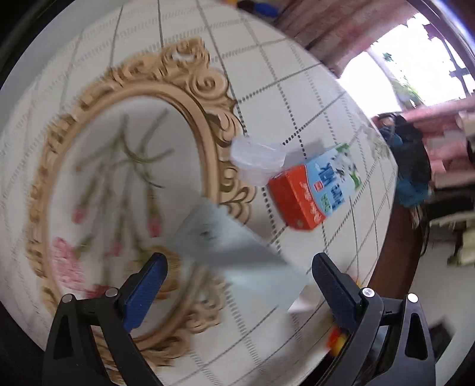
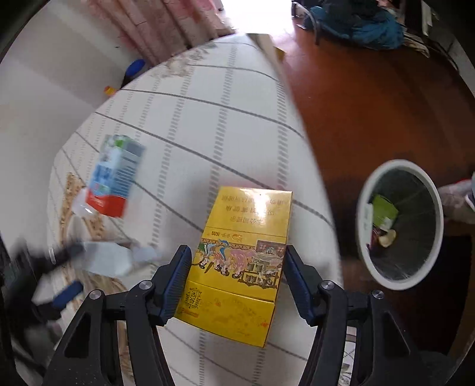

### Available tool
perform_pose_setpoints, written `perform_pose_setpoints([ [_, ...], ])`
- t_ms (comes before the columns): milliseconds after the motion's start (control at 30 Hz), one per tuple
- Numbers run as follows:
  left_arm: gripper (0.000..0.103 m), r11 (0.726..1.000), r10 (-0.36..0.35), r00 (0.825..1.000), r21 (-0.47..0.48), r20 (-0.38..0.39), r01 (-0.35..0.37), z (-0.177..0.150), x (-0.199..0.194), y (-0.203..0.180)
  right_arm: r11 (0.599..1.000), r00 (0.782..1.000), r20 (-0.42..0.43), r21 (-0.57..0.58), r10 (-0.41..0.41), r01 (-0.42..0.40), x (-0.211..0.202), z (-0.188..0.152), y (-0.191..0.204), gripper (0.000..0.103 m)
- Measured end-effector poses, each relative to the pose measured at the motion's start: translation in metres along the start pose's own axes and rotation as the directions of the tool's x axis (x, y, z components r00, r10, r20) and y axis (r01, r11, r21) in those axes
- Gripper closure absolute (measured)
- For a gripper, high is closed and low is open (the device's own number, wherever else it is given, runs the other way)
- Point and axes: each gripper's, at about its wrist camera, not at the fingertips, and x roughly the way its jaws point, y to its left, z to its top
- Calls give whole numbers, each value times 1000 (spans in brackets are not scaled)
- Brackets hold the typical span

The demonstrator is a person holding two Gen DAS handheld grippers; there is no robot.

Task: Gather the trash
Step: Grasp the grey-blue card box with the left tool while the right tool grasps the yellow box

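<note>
A yellow printed box (image 2: 243, 261) lies flat on the checked tablecloth (image 2: 207, 118), and my right gripper (image 2: 236, 248) points down over it with both blue pads against its long sides. Under my left gripper (image 1: 239, 256) lies a pale grey packet (image 1: 231, 252), blurred, between the wide-apart fingers with neither pad on it. The right wrist view shows the same grey packet (image 2: 107, 258) at the left. A blue, white and red milk carton (image 1: 314, 190) (image 2: 115, 178) lies on its side beyond it, next to a clear plastic cup (image 1: 258, 160).
A white-rimmed bin (image 2: 397, 164) stands on the brown wooden floor (image 2: 371, 104) right of the table, with a green wrapper and other scraps inside. An ornate gold-framed floral mat (image 1: 202, 89) covers the table's left part. Dark blue clothing (image 2: 371, 26) lies on the floor beyond.
</note>
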Motion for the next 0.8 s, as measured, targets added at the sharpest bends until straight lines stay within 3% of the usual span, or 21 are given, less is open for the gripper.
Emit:
perform_pose_setpoints([
  [33, 11, 1000, 6, 1000, -17, 4, -6, 2, 2, -2, 1000, 1000, -1, 4, 1, -1, 0, -2, -5, 39],
  [67, 31, 999, 24, 1000, -25, 19, -24, 3, 4, -4, 1000, 1000, 1, 7, 2, -2, 0, -4, -8, 39],
  [133, 49, 998, 56, 997, -23, 44, -55, 4, 2, -4, 1000, 1000, 17, -5, 3, -3, -1, -6, -9, 39],
  [233, 63, 994, 77, 992, 64, 97, -84, -5, -6, -6, 999, 1000, 24, -31, 8, -7, -1, -13, -8, 40],
  [367, 66, 952, 127, 981, 259, 144, -161, -36, -20, -1, 996, 1000, 23, -88, 18, -16, -2, -30, 1, 40],
  [533, 67, 846, 170, 981, 497, 98, -196, -96, -30, 24, 982, 1000, 12, -189, 23, -20, -13, -77, 9, 40],
  [600, 67, 825, 180, 981, 533, 68, -188, -118, -33, 40, 976, 1000, 3, -219, 16, -15, -16, -97, 8, 40],
  [667, 66, 822, 191, 980, 538, 45, -185, -132, -31, 53, 969, 1000, -22, -247, -6, 0, -15, -118, 6, 40],
  [767, 66, 851, 184, 983, 498, 14, -167, -141, -26, 74, 962, 998, -55, -272, -37, 21, -11, -137, 3, 34],
  [800, 66, 857, 176, 984, 488, 22, -165, -143, -25, 78, 964, 997, -46, -261, -55, 41, -14, -139, 2, 19],
])
